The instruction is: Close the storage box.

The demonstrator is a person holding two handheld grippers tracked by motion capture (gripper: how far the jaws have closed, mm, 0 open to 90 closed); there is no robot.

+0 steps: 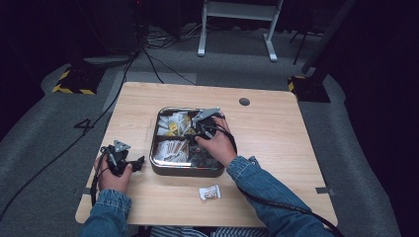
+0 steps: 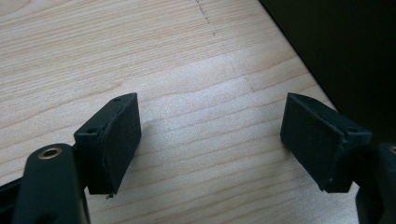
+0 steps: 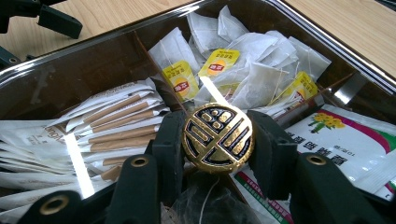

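Fingers of the right gripper (image 3: 218, 140) clamp a black-and-gold patterned disc (image 3: 217, 138); left gripper (image 2: 210, 140) fingers spread wide.

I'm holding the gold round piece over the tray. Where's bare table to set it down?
The right gripper grips the gold-and-black round foil piece. Bare wood lies right of the divided metal tray, up to the round cable hole, and behind the tray. The front edge holds a small white packet; the left gripper sits left of the tray.
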